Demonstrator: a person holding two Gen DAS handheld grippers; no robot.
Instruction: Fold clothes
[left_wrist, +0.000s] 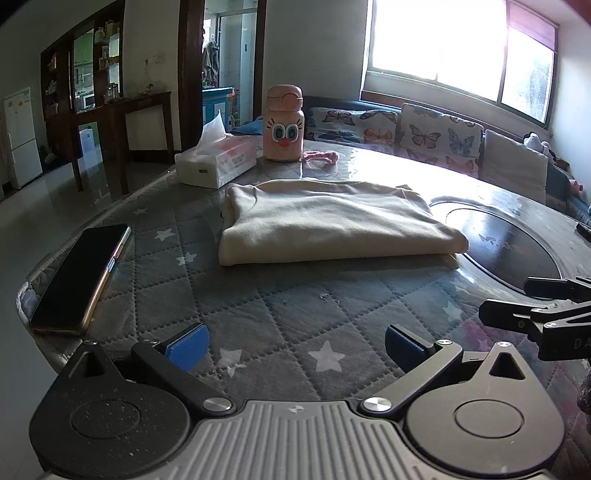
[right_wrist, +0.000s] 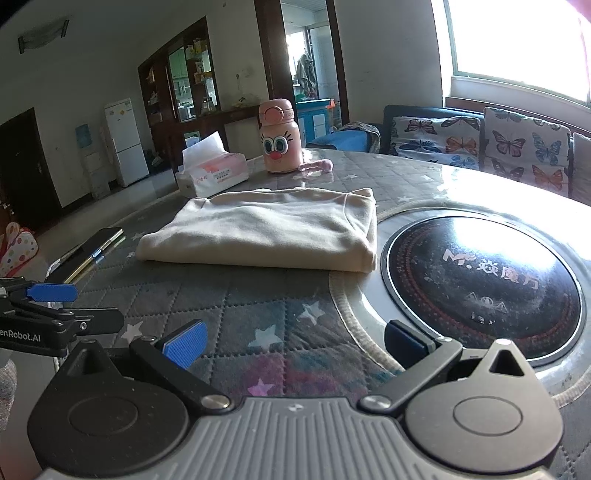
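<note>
The cream-coloured folded garment (left_wrist: 332, 225) lies flat on the round table with a grey star-quilted cover (left_wrist: 258, 314), out ahead of both grippers and touched by neither. How many layers it holds cannot be made out; only a bottom edge peeks out at its near right corner.

The left gripper (left_wrist: 296, 343) hovers low over the quilted cover with its blue-padded fingers (left_wrist: 188, 345) spread wide and nothing between them. The right gripper (right_wrist: 293, 341) does the same, fingers (right_wrist: 184, 343) apart and empty. Each shows in the other's view only as a black linkage cut off by the frame edge.

Just right of the garment sits a round black inset cooktop (right_wrist: 480, 280), glare washing out part of its glass and lettering. A dark smartphone (left_wrist: 79, 278) lies face up near the table's left rim, well apart from the garment. Behind the garment stand a white-and-pink tissue box (left_wrist: 216, 162) and a pink cartoon-faced bottle (left_wrist: 283, 123), with a small pink fabric band (left_wrist: 321, 157) beside it, partly hidden behind the bottle. The window beyond is blown out by sunlight.
</note>
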